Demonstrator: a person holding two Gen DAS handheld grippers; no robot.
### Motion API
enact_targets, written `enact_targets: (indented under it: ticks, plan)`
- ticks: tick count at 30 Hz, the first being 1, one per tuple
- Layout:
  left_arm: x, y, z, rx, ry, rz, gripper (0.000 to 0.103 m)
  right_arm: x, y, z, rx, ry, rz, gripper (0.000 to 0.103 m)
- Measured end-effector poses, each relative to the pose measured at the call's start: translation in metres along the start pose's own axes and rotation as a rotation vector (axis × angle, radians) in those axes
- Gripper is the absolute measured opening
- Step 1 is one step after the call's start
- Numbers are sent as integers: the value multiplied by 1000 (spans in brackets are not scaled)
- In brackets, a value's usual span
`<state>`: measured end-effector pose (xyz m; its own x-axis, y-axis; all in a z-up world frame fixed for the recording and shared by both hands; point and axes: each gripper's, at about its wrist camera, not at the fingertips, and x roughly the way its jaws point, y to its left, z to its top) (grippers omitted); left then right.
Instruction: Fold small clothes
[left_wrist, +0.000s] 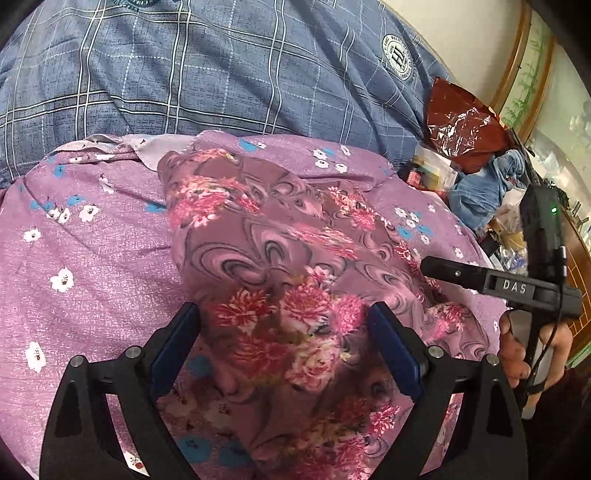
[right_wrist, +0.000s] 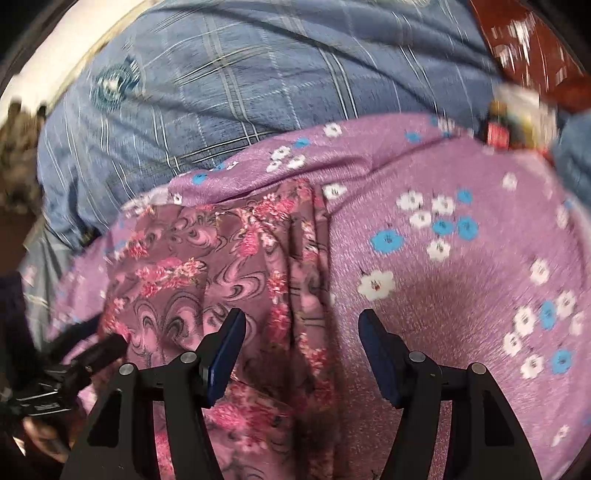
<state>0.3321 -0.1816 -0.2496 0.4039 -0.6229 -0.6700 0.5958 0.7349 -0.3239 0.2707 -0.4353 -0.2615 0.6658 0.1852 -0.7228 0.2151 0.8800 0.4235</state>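
The small garment (left_wrist: 280, 258), mauve with pink flowers and grey swirls, lies crumpled on a purple sheet (left_wrist: 92, 240) printed with white and blue blossoms. My left gripper (left_wrist: 283, 314) hovers over the garment's near part, jaws wide apart, cloth below and between them but not pinched. In the left wrist view my right gripper (left_wrist: 432, 266) comes in from the right, side-on, its tip at the garment's right edge, with a hand (left_wrist: 517, 354) holding it. In the blurred right wrist view the right gripper (right_wrist: 302, 317) stands open over the garment's (right_wrist: 207, 258) folded right edge. The left gripper (right_wrist: 107, 347) shows at lower left.
A blue plaid quilt (left_wrist: 221, 66) is bunched behind the sheet. At the right lie a red plastic bag (left_wrist: 461, 122), a blue denim cloth (left_wrist: 484, 184) and small clutter, in front of a wooden frame (left_wrist: 517, 55). Bare purple sheet (right_wrist: 461, 295) stretches to the right.
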Motion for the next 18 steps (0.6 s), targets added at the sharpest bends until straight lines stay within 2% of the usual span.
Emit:
enact_targets:
  ticks: [2, 4, 7, 11, 13, 16, 18]
  plan:
    - [2, 2, 1, -14, 4, -9, 92, 5, -12, 1, 43, 22, 51, 66]
    - [3, 4, 1, -28, -1, -18, 85, 8, -15, 1, 58, 45, 90, 66]
    - [5, 4, 1, -24, -1, -11, 80, 19, -13, -1, 60, 100, 137, 66]
    - [9, 6, 1, -27, -2, -13, 80, 24, -4, -3, 54, 96, 158, 68]
    - [12, 9, 2, -45, 3, -18, 84, 28, -1, -2, 63, 99, 181, 68]
    - [15, 10, 2, -61, 10, -28, 85, 35, 9, -2, 74, 123, 256, 66]
    - [14, 10, 3, -68, 10, -37, 84, 38, 19, -3, 41, 119, 224, 62]
